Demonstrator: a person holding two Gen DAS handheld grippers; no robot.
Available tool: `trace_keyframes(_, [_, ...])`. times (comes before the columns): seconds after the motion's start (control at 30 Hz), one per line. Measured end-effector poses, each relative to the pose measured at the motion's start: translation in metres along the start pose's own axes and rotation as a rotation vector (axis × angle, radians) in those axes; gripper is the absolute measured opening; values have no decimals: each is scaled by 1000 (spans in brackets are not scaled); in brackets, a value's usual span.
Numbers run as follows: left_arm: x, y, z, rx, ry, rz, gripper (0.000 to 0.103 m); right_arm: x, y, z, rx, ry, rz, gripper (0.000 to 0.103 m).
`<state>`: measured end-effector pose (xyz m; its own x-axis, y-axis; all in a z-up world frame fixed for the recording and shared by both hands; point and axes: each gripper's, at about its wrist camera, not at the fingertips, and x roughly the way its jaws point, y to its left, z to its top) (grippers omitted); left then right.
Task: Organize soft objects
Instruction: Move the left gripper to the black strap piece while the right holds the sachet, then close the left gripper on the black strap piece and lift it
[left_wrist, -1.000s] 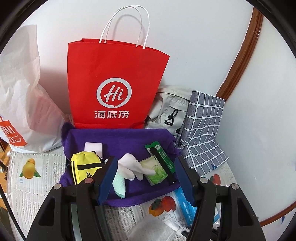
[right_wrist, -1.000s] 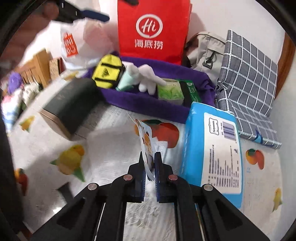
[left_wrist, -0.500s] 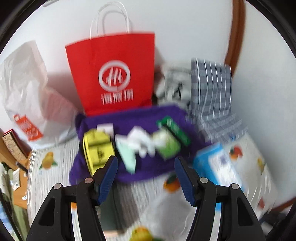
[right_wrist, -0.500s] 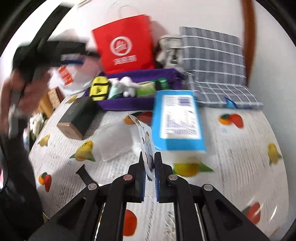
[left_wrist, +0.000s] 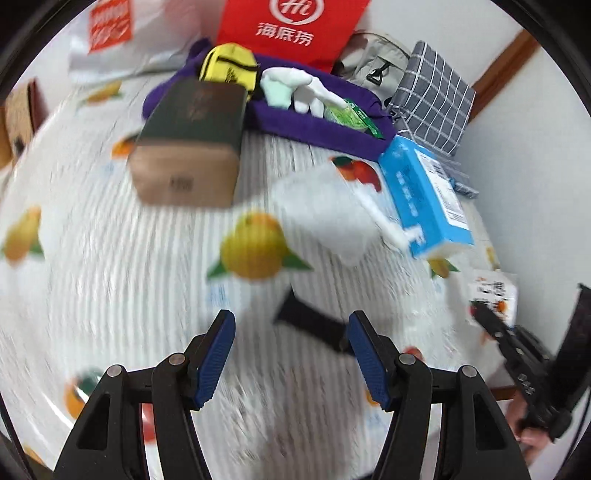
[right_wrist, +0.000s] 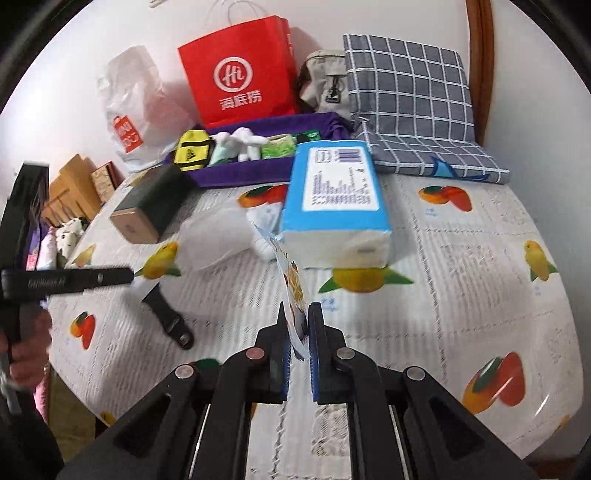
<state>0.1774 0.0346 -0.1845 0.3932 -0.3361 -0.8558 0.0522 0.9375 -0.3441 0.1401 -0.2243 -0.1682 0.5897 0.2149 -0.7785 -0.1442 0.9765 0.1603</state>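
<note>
Right wrist view: the right gripper (right_wrist: 299, 325) is closed on a thin printed packet (right_wrist: 293, 284), pinched upright between its blue pads above the fruit-print tablecloth (right_wrist: 461, 266). Just beyond the packet lies a blue tissue pack (right_wrist: 336, 192), with a crumpled clear plastic bag (right_wrist: 218, 240) beside it and a black strap (right_wrist: 168, 317) farther left on the cloth. Behind these sits a purple fabric tray (right_wrist: 236, 175) holding a yellow pouch (right_wrist: 194, 153), white gloves (right_wrist: 242, 142) and a green wipes pack (right_wrist: 279, 147). A dark box (right_wrist: 151, 203) lies in front of the tray's left end.

Left wrist view, blurred: the left gripper (left_wrist: 288, 354) is spread wide with nothing between its fingers, hovering over the tablecloth with the strap (left_wrist: 310, 317) just ahead. A red paper bag (left_wrist: 291, 26) stands behind the tray (left_wrist: 314, 129); a checked cushion (left_wrist: 432, 96) leans at the right.
</note>
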Motion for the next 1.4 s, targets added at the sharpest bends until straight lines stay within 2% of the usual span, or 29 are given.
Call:
trace_keyframes(0.07, [3, -3, -13, 0, 22, -29, 62, -2, 0, -8, 4, -3, 18, 8])
trace_keyframes(0.23, [28, -19, -26, 12, 47, -1, 61, -5, -5, -22, 17, -3, 41, 8])
trace_keyframes(0.3, [30, -26, -27, 22, 4, 18, 62, -8, -9, -27, 23, -4, 33, 8])
trace_keyframes(0.57, [57, -60, 2, 89, -14, 40, 63, -21, -30, -38, 45, -33, 33, 9])
trace_keyframes(0.67, [70, -79, 16, 155, 15, 86, 63, -20, -39, -40, 59, -32, 42, 9])
trace_keyframes(0.73, [74, -89, 15, 187, 32, 176, 63, -18, -44, -41, 69, -30, 44, 9])
trace_keyframes(0.83, [75, -93, 3, 221, 11, 289, 64, -18, -52, -44, 84, -31, 53, 9])
trace_keyframes(0.93, [69, -89, -8, 232, -38, 290, 64, -17, -58, -46, 93, -32, 51, 10])
trace_keyframes(0.97, [67, -88, -10, 231, -41, 287, 62, -17, -59, -47, 96, -31, 50, 10])
trace_keyframes(1.03, [61, -81, -12, 216, -53, 299, 42, -16, -61, -48, 99, -30, 53, 10])
trace_keyframes(1.1, [55, -73, -13, 208, -48, 296, 31, -15, -63, -50, 103, -26, 57, 10])
trace_keyframes(1.23, [51, -63, -13, 206, -44, 285, 31, -15, -64, -54, 103, -25, 60, 10])
trace_keyframes(1.33, [55, -66, -10, 226, -64, 298, 39, -14, -65, -54, 111, -22, 58, 10])
trace_keyframes(1.4, [57, -65, -9, 202, -94, 294, 39, -12, -65, -54, 110, -17, 57, 10])
